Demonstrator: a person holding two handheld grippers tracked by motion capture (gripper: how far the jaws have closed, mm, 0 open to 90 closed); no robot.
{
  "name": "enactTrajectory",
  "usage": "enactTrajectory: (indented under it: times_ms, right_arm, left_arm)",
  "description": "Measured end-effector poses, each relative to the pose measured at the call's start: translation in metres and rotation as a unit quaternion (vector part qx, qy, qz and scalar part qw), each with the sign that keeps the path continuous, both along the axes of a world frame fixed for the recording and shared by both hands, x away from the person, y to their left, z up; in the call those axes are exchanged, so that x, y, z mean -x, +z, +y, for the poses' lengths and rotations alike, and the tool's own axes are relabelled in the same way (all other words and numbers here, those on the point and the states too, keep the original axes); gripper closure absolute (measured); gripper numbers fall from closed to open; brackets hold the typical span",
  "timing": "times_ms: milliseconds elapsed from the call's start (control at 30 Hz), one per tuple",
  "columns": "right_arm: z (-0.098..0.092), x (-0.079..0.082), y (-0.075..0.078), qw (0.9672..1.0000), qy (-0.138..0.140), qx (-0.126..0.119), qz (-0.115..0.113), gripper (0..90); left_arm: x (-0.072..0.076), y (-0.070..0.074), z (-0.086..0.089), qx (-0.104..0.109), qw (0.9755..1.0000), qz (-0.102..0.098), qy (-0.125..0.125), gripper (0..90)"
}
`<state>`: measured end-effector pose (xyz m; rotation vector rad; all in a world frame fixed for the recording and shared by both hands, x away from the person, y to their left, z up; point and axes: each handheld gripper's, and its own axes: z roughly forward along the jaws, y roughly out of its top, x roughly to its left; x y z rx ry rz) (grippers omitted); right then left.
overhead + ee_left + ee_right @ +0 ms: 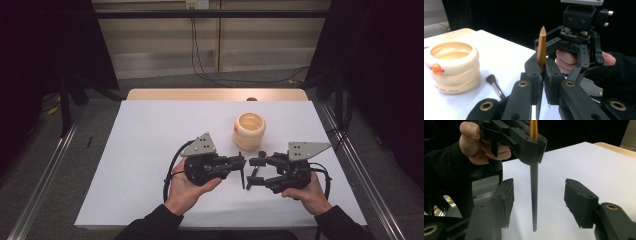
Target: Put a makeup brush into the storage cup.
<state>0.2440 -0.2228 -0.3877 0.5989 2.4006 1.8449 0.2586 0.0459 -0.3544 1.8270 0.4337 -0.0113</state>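
One brush handle (541,50), gold top w/ black taper, upright in left gripper (242,161), jaws clamped tight on it | right gripper (537,202) half-wide, pads either side of taper, not touching, at 3 o'clock of left | small brush (495,86) loose at 4 o'clock of ring stack (249,131) | tip: centre taper between pads before squeezing, hold left steady.
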Motion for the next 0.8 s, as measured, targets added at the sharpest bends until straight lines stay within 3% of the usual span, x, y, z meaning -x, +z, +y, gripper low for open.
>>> enactTrajectory:
  times_ms: [467,800]
  right_arm:
    - [0.010,0.000,-0.004,0.9996,0.019,0.009,0.021,70.2]
    - [0.013,0.000,-0.005,0.9995,0.024,0.008,0.020,78.7]
  left_arm:
    - [0.004,-0.004,-0.008,-0.003,0.9999,0.003,-0.017,84.0]
    - [0.004,-0.008,-0.011,-0.001,0.9998,0.011,-0.019,84.0]
